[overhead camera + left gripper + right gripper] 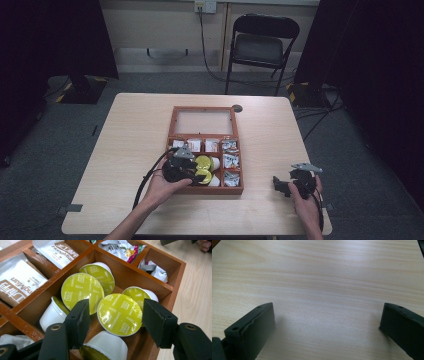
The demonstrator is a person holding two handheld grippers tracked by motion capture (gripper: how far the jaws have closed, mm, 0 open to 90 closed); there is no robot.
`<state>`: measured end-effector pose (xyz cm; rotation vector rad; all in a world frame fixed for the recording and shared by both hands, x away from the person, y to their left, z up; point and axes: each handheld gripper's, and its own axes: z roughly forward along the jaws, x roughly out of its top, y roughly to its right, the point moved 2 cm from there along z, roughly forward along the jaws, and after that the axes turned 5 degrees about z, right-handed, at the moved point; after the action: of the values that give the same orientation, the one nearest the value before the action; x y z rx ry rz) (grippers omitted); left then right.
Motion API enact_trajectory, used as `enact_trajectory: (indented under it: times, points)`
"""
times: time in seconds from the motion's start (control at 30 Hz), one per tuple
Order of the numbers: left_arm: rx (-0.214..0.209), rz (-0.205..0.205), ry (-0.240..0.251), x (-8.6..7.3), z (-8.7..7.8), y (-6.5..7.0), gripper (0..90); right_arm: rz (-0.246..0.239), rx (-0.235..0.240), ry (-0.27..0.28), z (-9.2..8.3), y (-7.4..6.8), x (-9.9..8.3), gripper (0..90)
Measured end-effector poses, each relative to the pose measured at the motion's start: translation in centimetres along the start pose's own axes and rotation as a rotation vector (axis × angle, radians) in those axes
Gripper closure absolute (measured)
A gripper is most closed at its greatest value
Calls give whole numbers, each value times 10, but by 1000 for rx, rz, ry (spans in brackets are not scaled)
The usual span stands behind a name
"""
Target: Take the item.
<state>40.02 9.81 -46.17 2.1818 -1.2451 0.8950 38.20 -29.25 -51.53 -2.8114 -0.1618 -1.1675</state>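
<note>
A wooden compartment box [210, 190] sits mid-table. Its near middle compartment [130, 277] holds several coffee capsules with yellow-green lids. My left gripper [116, 315] reaches down into that compartment. Its jaws close on either side of one capsule [119, 314], which lies lid-up and tilted on top of the others. Another capsule [82, 291] leans just behind the left jaw, and a white-bodied one [107, 345] lies below. In the high view my left gripper [197, 172] is over the box. My right gripper [281, 185] rests at the table's right, open over bare wood [327, 320].
Tea sachets [17, 282] fill the far compartments and crumpled foil packets [122, 248] the right-hand ones. The box's glass lid [203, 121] lies open behind it. A black folding chair [262, 45] stands beyond the table's far edge.
</note>
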Motion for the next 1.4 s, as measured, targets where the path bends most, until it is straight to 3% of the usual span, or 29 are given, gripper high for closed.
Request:
enact_trajectory:
  times: [0.13,0.3,0.53,0.67,1.0,1.4]
  points:
    - [13,-2,-21,-1,6,1,386,0,0,0,0,0,0,0]
    - [1,4,-41,1,15,6,384,0,0,0,0,0,0,0]
    - [-9,11,-76,2,17,7,352,0,0,0,0,0,0,0]
    - [8,20,-103,1,19,7,356,-1,1,0,0,0,0,0]
    - [24,13,-121,1,22,7,351,-2,1,-1,0,0,0,0]
    - [-4,2,-130,1,22,5,387,-2,2,0,0,0,0,0]
